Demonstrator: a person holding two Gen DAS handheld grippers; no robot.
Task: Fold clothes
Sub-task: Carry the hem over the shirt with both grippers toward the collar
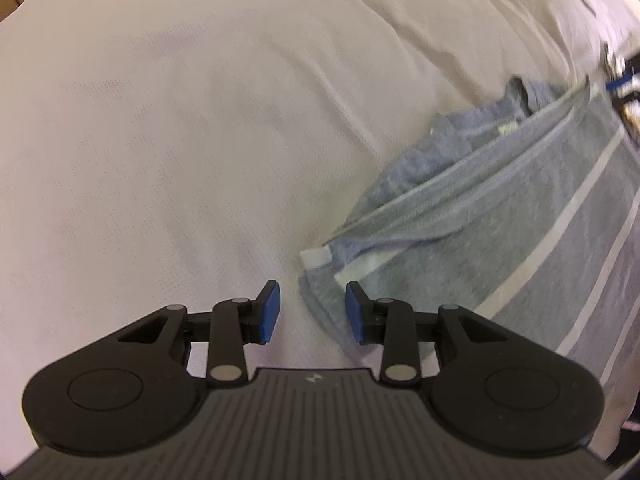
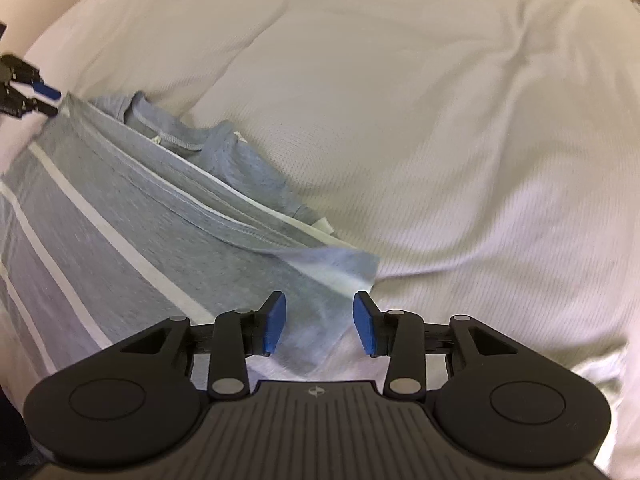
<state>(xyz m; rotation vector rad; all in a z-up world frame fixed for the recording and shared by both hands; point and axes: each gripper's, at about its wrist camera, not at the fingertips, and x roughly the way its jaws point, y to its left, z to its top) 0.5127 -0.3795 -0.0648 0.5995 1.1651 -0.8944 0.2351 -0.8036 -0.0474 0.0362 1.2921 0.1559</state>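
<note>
Left wrist view first: the left tongs [image 1: 312, 312] fill the lower middle of the frame, pointing steeply down at a white bedsheet [image 1: 180, 140]. Their blue pads [image 1: 269, 312] stand apart with a clear gap, so the jaws are open and grip nothing. A grey-blue T-shirt with white stripes [image 1: 520, 216] lies on the sheet in the right half of the frame, partly folded over itself, its layered edges running from lower centre toward the upper right. Its nearest corner, with a small white patch, sits just above the gap between the pads, and a fold of its cloth shows in the gap but is not pinched. At the far right edge, blurred, the right tongs [image 1: 618, 84] appear at the shirt's other end.

Right wrist view: the right tongs [image 2: 320, 322] occupy the lower middle, blue pads [image 2: 275, 324] parted and clamping nothing. The T-shirt [image 2: 120, 232] spreads across the left half of the frame on the bedsheet [image 2: 440, 120], collar toward the upper left, one blurred corner lying above and between the pads. The left tongs [image 2: 40, 94] show small at the upper left edge, beside the shirt's far end.
</note>
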